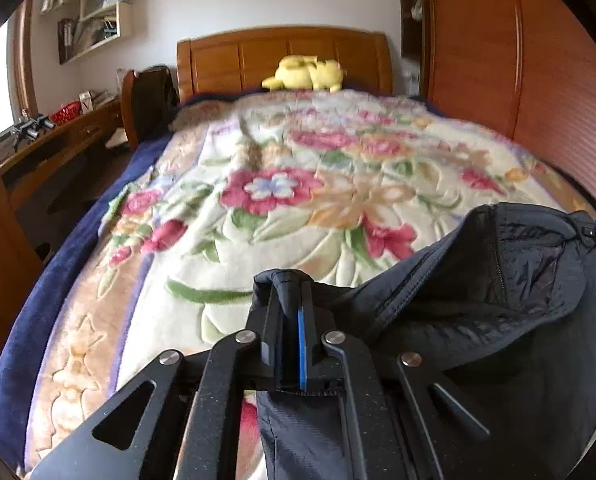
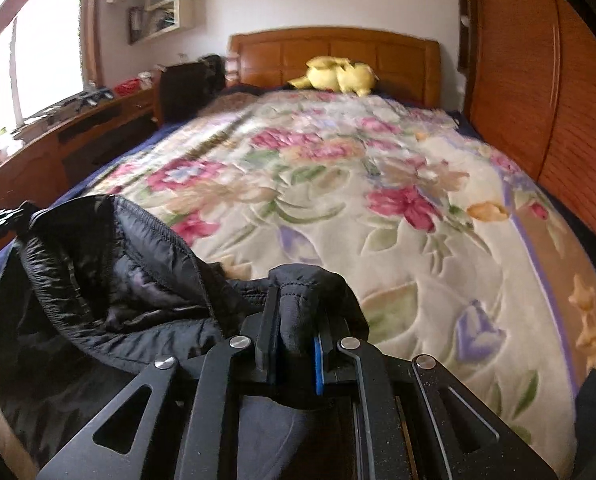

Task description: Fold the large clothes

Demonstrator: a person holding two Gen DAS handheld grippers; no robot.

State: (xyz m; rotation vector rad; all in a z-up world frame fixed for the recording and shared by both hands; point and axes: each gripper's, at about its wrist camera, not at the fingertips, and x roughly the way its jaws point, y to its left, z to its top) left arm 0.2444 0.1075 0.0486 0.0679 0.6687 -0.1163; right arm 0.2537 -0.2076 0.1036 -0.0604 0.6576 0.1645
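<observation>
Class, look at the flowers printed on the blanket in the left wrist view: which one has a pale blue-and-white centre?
The big red flower near the middle of the floral blanket; the other red blooms around it show no blue-white centre.

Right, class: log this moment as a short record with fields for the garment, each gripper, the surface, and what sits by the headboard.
garment: black padded jacket, held up at two points above the bed
left gripper: shut on a jacket edge
right gripper: shut on a jacket edge
surface: flowered blanket spread over the bed
by headboard: yellow soft toy
</observation>
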